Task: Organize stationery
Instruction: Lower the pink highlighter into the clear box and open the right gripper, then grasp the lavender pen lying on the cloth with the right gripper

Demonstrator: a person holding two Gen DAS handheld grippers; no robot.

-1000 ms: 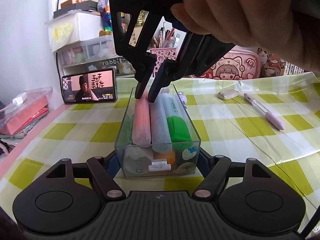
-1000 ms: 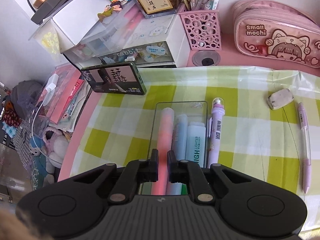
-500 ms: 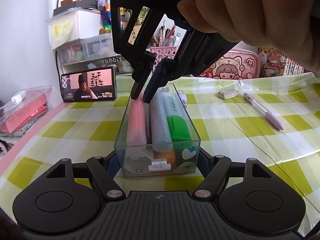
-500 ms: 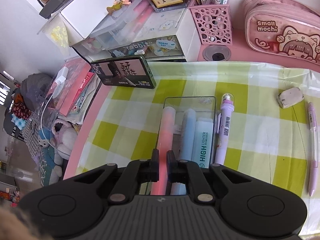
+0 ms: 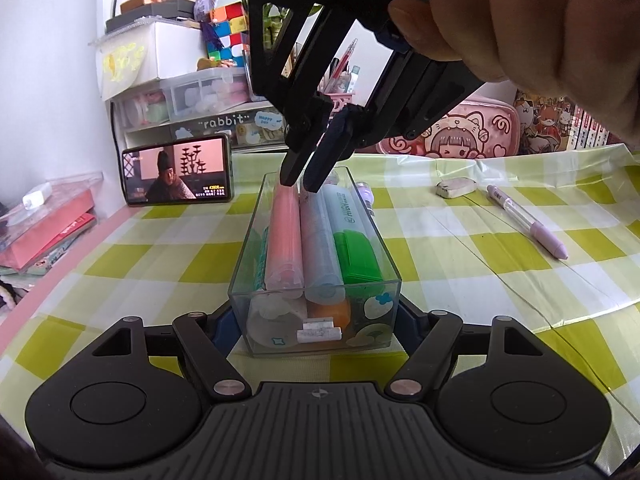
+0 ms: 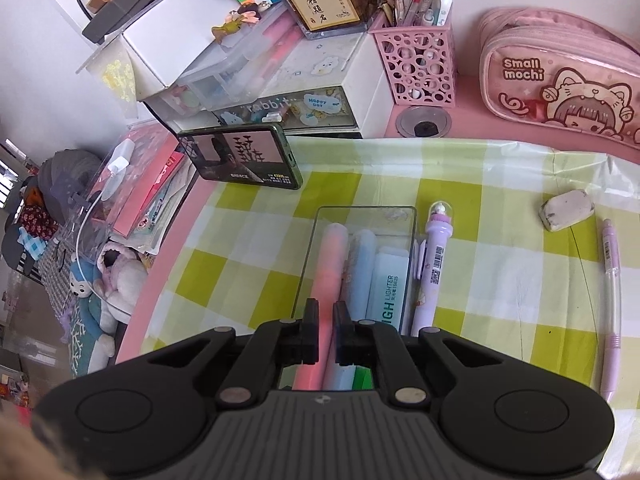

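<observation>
Stationery is gathered in a clear rectangular plastic box [image 5: 316, 304] on the yellow-checked tabletop [image 5: 460, 240], gripped at its near end by the left claw [image 5: 316, 322]. Farther in, the right claw [image 5: 306, 178] is closed on the far end of a pink cylindrical marker [image 5: 284, 236] lying in the box. Beyond, a lilac pen [image 6: 434, 256] lies beside it.

I count one clear box [image 5: 256, 280] holding three highlighters [image 5: 285, 236], two pens [image 6: 434, 264] on the cloth, one eraser [image 6: 566, 210], one phone [image 5: 178, 170].

black ribbed tool [image 5: 316, 320], silver screws
</observation>
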